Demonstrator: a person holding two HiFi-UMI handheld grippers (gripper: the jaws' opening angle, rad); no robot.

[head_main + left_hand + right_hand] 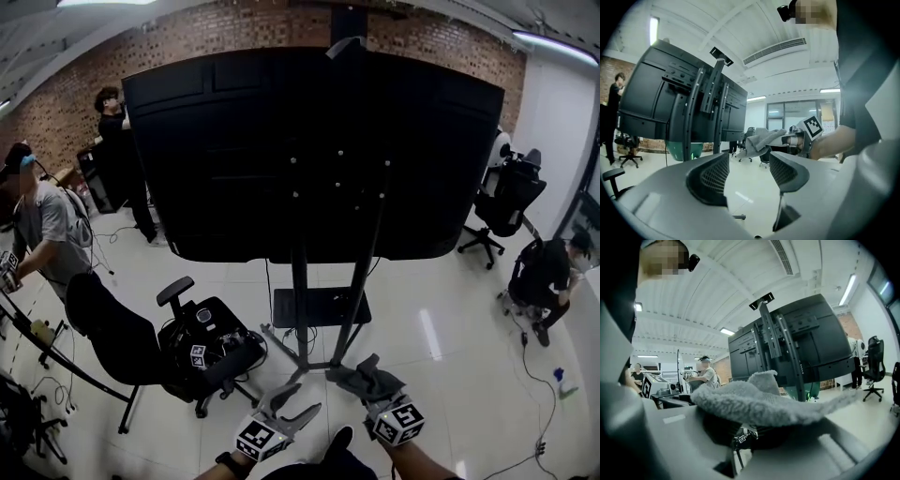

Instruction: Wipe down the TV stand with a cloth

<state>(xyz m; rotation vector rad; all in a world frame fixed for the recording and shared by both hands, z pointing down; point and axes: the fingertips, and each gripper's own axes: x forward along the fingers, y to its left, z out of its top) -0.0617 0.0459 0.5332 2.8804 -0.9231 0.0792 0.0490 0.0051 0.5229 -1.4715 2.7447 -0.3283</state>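
Now: cloth pinched and ready, stand straight ahead of both claws.

Dead ahead at centre frame in the head view, the TV stand: twin uprights running top to bottom, long axis vertical, with a big dark screen hung across them and feet splayed on the floor just above both claws. Lower right of centre, the right claw, pressed together on the grey cloth, which is bunched and draped over the jaws, near the stand's foot but apart from it. Bottom centre, the left claw, spread and empty, equally near the base. Likely next: carrying the cloth forward and up to the uprights, then wiping along their length, with the right side the obvious one to lead.
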